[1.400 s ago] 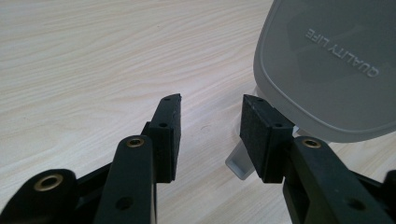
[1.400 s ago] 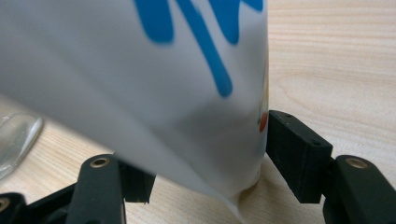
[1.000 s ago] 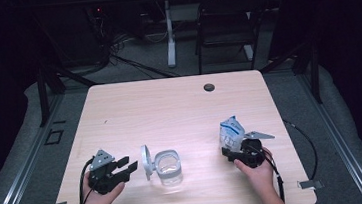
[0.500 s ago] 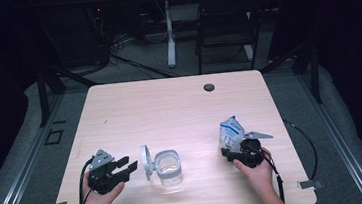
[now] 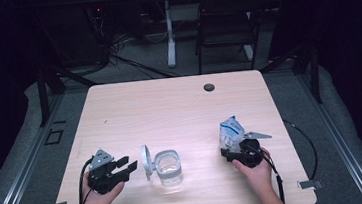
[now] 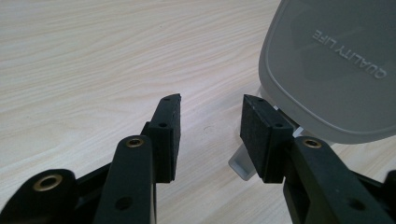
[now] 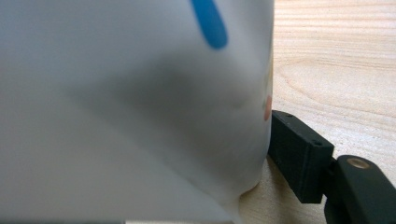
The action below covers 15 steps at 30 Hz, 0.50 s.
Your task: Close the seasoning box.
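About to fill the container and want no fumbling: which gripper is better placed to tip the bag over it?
Right. The right gripper is already clamped on the white-and-blue plastic bag, while the left gripper sits open beside the clear plastic container's raised grey lid.

The high view looks forward and down from above the person's side onto the whole pale wooden worktop [image 5: 180,112], far enough off to take in the dark floor beyond. The left gripper view sits low and very close, looking along its own black fingers [image 6: 254,135] across the wood grain at the grey plastic lid [image 6: 336,65] standing beside the clear container [image 5: 167,166]; the high view shares that spot. The right gripper view presses almost against the white, blue-printed bag [image 7: 130,107], also seen from above.
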### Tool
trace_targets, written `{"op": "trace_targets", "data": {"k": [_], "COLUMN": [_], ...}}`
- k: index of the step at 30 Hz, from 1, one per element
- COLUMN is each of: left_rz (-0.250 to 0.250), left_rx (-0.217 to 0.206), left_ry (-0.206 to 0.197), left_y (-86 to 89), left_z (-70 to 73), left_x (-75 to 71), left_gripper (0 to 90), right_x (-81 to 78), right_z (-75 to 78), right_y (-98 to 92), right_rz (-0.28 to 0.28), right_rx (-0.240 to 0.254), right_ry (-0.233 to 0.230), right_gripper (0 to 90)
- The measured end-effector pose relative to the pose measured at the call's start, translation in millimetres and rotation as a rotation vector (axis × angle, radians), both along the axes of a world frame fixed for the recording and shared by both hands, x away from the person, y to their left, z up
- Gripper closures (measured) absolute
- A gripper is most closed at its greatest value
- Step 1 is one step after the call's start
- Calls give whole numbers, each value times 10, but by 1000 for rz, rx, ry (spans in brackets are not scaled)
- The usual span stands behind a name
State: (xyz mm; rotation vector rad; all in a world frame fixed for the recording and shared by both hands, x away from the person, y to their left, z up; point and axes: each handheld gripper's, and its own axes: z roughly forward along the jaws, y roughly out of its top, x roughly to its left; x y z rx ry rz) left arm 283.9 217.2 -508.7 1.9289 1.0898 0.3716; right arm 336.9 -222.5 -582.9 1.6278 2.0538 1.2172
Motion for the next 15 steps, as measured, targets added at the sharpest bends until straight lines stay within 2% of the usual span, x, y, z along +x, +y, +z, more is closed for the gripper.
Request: {"op": "trace_targets", "data": {"k": [1,2,11,12,14,15], "left_rz": [-1,-1,2,1,2,1], "left_rx": [1,3,3,4,3,3], "left_ry": [0,0,-1,-2,-2,-1], "left_y": [-1,-2,-4,-4,-3,-3], "left_z": [0,1,1,1,1,0], "left_x": [0,0,0,0,0,0], "left_gripper": [588,588,575,575,574,574], "right_x": [-1,-4,-1,2,-6,-10], "right_z": [-1,9,-8,-20,-24,-38], "right_y": [0,-13,-6,2,-3,-1], "right_rz": [-2,3,6,5,0,-1], "right_rx": [-3,-26,-18,-4,-16,10], "right_ry": [0,10,0,-10,-8,-25], "right_gripper": [367,367,367,367,369,371]}}
